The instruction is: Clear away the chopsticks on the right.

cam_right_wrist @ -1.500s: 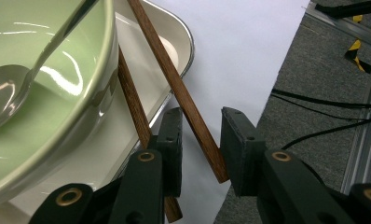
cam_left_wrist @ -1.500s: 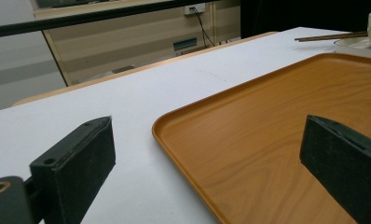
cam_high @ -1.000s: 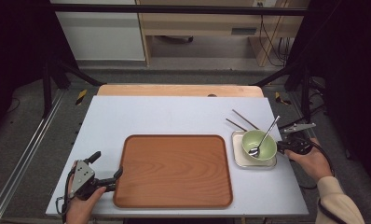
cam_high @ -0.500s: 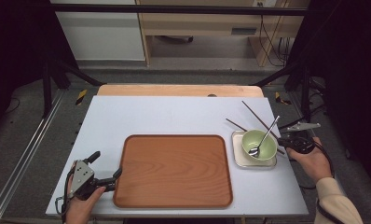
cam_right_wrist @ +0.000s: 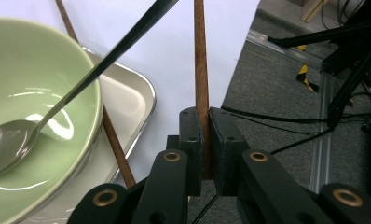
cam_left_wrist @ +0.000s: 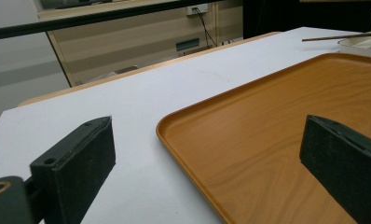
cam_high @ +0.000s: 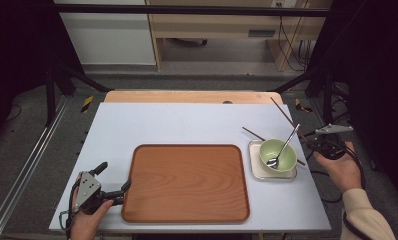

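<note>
The jaws of the right gripper are clamped on one brown chopstick, at the right edge of the bench. The second chopstick lies under the green bowl, which holds a spoon and stands in a small white tray. The left gripper has its jaws wide apart, one on each side of the rim at the near left corner of the wooden tray.

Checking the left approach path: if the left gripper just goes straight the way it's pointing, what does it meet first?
Probably the wooden tray. The left gripper is open and points at its near-left corner; one jaw is already over the tray, the other over the table. Height above the rim is unclear.
</note>
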Demonstrator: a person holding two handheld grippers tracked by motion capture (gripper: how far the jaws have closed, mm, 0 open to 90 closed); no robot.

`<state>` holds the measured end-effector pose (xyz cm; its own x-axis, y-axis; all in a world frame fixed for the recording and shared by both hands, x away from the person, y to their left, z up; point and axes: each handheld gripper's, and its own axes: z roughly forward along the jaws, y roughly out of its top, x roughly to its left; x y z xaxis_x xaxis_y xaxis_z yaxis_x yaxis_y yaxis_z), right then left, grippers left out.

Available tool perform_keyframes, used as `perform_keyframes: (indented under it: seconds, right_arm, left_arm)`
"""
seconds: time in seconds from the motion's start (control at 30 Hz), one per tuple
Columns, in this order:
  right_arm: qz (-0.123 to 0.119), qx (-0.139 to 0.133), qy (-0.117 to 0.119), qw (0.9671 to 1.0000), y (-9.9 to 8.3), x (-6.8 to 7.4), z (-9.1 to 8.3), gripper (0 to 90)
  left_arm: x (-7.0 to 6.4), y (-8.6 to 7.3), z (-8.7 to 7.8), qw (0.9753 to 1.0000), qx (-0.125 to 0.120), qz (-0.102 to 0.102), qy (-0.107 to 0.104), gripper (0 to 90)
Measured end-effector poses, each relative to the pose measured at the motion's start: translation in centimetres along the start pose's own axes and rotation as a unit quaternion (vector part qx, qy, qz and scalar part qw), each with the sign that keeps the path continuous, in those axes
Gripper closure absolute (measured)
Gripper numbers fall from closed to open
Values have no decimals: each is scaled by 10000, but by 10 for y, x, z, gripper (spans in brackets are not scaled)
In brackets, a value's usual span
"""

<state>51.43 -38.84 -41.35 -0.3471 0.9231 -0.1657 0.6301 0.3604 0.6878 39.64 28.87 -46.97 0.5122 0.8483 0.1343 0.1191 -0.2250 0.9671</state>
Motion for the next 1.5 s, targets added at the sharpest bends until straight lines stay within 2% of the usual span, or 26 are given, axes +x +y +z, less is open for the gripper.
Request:
perform_keyframes:
  seconds: [0.3, 0.4, 0.77, 0.87, 1.1, 1.23, 1.27, 1.3, 1.33, 1.37, 1.4, 1.5]
  right_arm:
    - [133, -99, -175, 9997, 6, -3, -11, 844]
    - [175, -153, -170, 9996, 8, -4, -13, 844]
    - [336, -579, -244, 9975, 23, -2, -39, 844]
    - [312, -670, -233, 9970, 29, 4, -48, 844]
    - [163, -713, -7, 9973, 42, 34, -62, 844]
    - [-10, -726, 208, 9971, 51, 59, -67, 844]
    - [-56, -701, 337, 9970, 56, 72, -68, 844]
    - [-56, -701, 337, 9970, 56, 72, -68, 844]
    - [-103, -686, 397, 9968, 58, 79, -68, 844]
    - [-243, -633, 514, 9964, 62, 93, -67, 844]
    - [-243, -633, 514, 9964, 62, 93, -67, 844]
    - [-326, -578, 687, 9954, 65, 113, -65, 844]
  left_arm:
    - [0, 0, 0, 10000, 2, 7, -5, 30]
    - [0, 0, 0, 10000, 4, 7, -3, 30]
    - [0, 0, -1, 10000, -4, 1, 4, 30]
    - [0, 0, 0, 10000, -4, 3, 9, 30]
    - [0, 1, -1, 10000, -11, 1, 10, 30]
    - [0, 1, -1, 10000, -7, 12, 10, 30]
    - [0, 1, -1, 10000, -11, 11, 10, 30]
    - [0, 1, -1, 10000, -14, 16, 12, 30]
    - [0, 1, -1, 10000, -15, 15, 12, 30]
    - [0, 1, -1, 10000, -16, 17, 15, 30]
    - [0, 1, -1, 10000, -15, 22, 18, 30]
    - [1, 1, -2, 10000, -24, 19, 24, 29]
